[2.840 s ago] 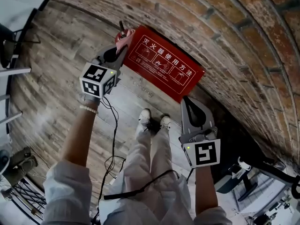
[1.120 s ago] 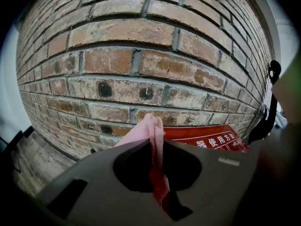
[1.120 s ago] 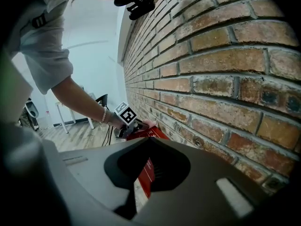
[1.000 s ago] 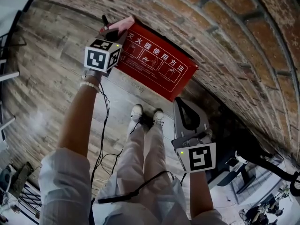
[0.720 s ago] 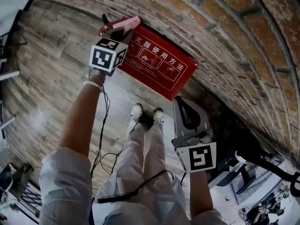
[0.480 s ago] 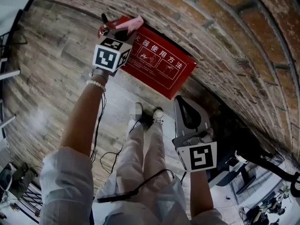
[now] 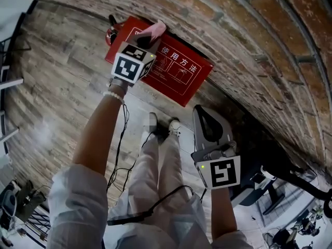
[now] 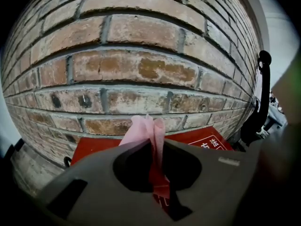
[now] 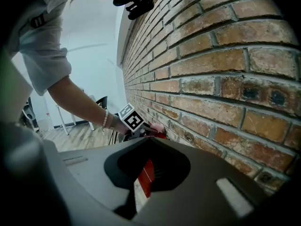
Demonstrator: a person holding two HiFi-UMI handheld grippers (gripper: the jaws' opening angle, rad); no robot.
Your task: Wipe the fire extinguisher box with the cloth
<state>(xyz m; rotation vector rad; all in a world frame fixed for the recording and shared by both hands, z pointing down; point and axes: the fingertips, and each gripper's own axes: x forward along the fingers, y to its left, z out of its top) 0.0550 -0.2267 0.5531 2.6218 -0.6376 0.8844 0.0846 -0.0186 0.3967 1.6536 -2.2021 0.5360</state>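
Fingers of your right gripper (image 7: 201, 111) are pressed together on nothing, held low beside your legs and well apart from the work. Farther out, your left gripper (image 7: 147, 40) pinches the crumpled pink cloth (image 7: 156, 28) at the upper edge of the flat red fire extinguisher box (image 7: 179, 77), which sits at the foot of the rough brick wall (image 7: 249, 40). Watch that edge. The cloth could snag on brick or mortar and pull out of the pinch, or your stroke could run off the box and miss its printed face.
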